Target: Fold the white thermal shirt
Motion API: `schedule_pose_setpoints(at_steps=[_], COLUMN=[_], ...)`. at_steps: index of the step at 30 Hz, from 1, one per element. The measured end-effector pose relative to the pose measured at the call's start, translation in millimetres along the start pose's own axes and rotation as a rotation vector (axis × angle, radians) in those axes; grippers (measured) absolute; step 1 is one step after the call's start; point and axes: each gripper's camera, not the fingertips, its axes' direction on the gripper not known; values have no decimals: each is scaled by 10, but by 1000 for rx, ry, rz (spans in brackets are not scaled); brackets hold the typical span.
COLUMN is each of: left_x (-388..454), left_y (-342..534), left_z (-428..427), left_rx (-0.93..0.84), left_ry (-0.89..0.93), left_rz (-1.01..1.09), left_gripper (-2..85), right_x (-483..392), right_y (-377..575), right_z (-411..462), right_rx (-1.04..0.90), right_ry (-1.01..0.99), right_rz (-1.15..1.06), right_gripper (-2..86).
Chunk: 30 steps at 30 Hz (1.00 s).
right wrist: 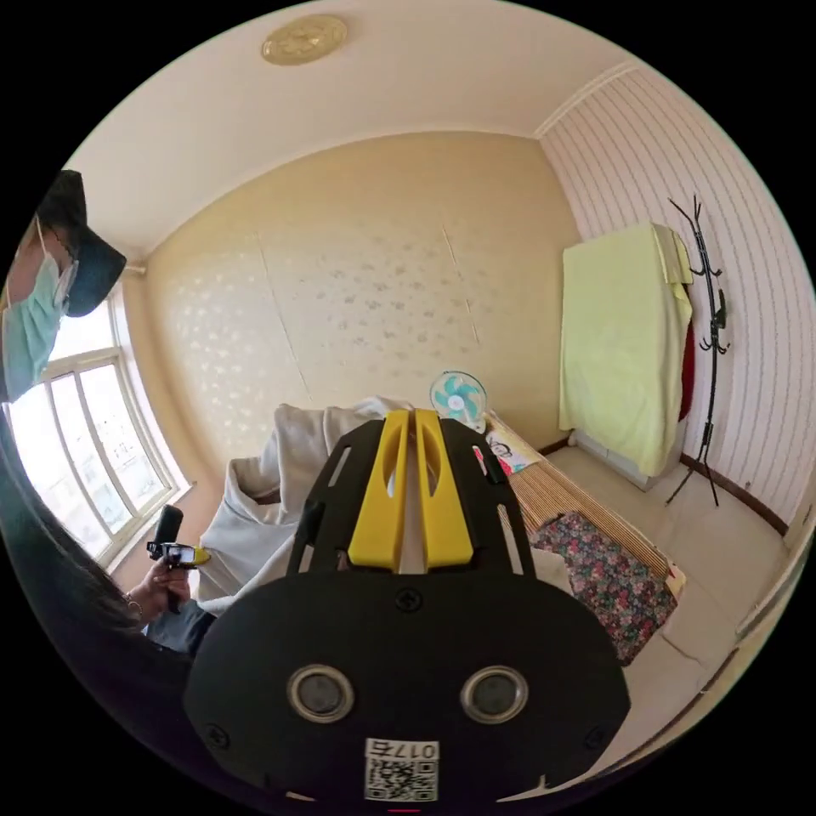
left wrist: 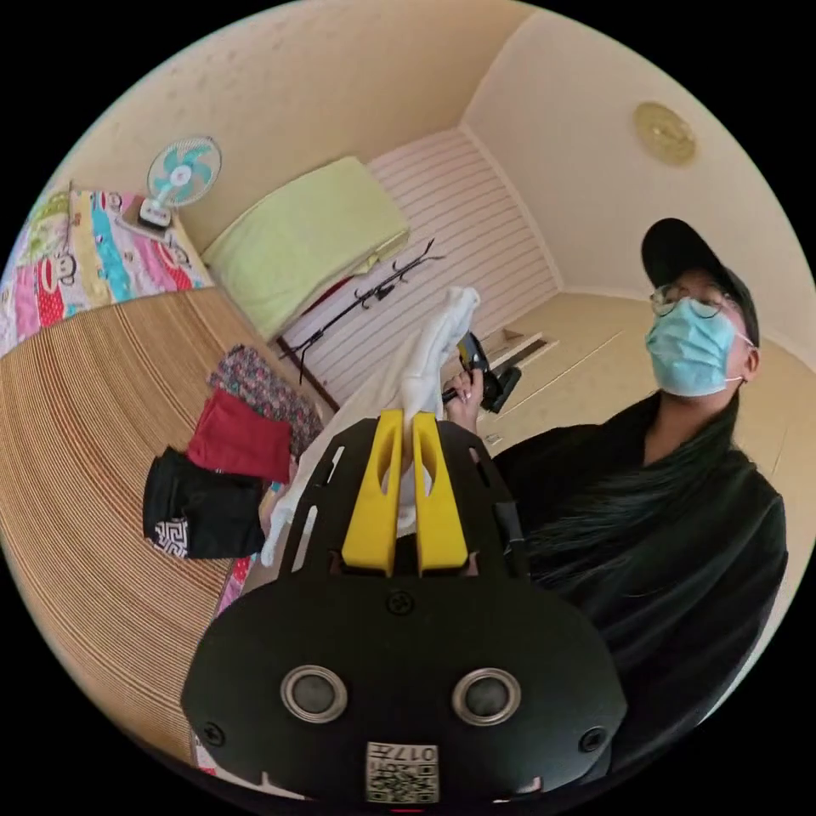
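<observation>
The white thermal shirt (left wrist: 429, 348) is held up in the air, stretched between both grippers. In the left gripper view my left gripper (left wrist: 408, 421) is shut on one bunched edge, and the cloth runs up to my right gripper (left wrist: 465, 342), held in a hand. A loose end of the shirt hangs down beside the bed. In the right gripper view my right gripper (right wrist: 406, 418) is shut with the white thermal shirt (right wrist: 280, 484) pinched between its jaws and draping behind them. My left gripper (right wrist: 189, 554) shows low at the left, in a hand.
A bamboo mat (left wrist: 93, 425) covers the bed and carries folded black (left wrist: 200, 514), red (left wrist: 242, 438) and floral (left wrist: 263, 387) clothes. A small fan (left wrist: 183, 174) stands at the bed's far end. A green-covered cabinet (right wrist: 620, 340) and coat rack (right wrist: 710, 340) stand by the striped wall. The person in black stands close behind.
</observation>
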Motion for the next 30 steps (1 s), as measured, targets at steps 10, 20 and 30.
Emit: schedule_pose_setpoints(at_steps=[10, 20, 30], left_x=[1600, 2383, 2995], left_y=[-218, -38, -25], left_z=[-1653, -2224, -2232], left_rx=[368, 448, 286], left_ry=[-326, -479, -539], left_rz=[322, 409, 411], left_gripper=[-5, -6, -5], right_x=[-662, -936, -1043], right_y=[-279, -135, -341], right_z=[429, 881, 969], right_rx=[-129, -178, -80], right_ry=[-407, -606, -668], right_rz=[-60, -59, -131], right_gripper=[12, 14, 16])
